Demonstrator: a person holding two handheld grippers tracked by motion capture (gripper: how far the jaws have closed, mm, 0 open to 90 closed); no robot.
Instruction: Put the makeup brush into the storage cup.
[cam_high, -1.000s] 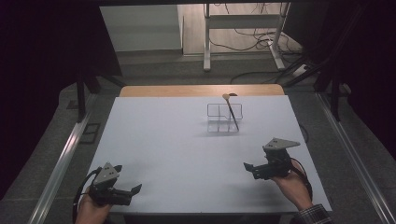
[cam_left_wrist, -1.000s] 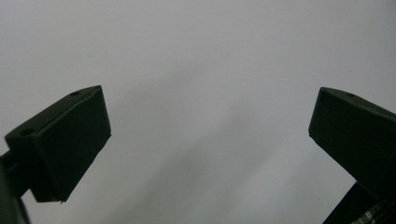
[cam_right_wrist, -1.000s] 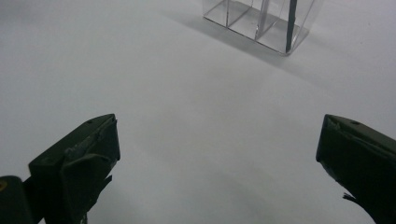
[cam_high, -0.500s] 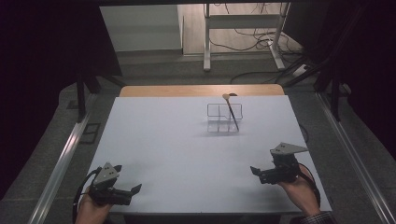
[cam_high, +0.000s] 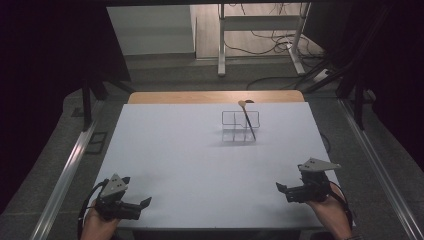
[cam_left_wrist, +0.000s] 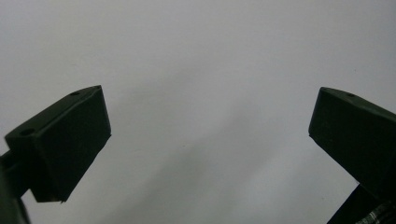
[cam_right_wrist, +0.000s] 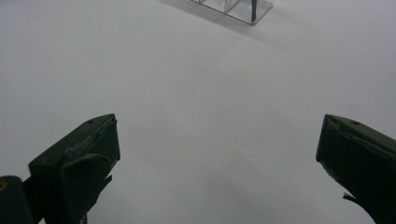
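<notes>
While both grippers rest at the near edge of the white table (cam_high: 200, 150), you are at a parked stage: nothing is held, and the work sits well apart from both tools, toward the far side.

State of the tools: the left gripper (cam_high: 142, 204) lies at the near left corner with its jaws spread wide over bare table, as the left gripper view confirms (cam_left_wrist: 205, 135). The right gripper (cam_high: 281, 188) lies at the near right with its jaws likewise spread and empty (cam_right_wrist: 217, 144); both point inward, toward the middle of the table.

Location of the work: a clear compartmented rack (cam_high: 241, 126) stands right of centre near the far edge. One dark-handled utensil (cam_high: 248, 120) stands in it. Its lower end sits in a near right compartment; which cell exactly cannot be told. In the right gripper view the rack's base (cam_right_wrist: 233, 9) shows at the top edge.

Orientation: the utensil's long axis runs steeply up from the rack, tilted, not vertical. Its pale head (cam_high: 242, 104) points up and leans away from you and slightly left, clearing the rack's rim.

Next move, as a judgement: if you take the utensil, use the right gripper, which is nearer. Carry it forward with jaws kept apart, align them across the handle above the rim, and close there. Lift along the handle's tilt so the rack, which looks light, is not dragged or tipped.
</notes>
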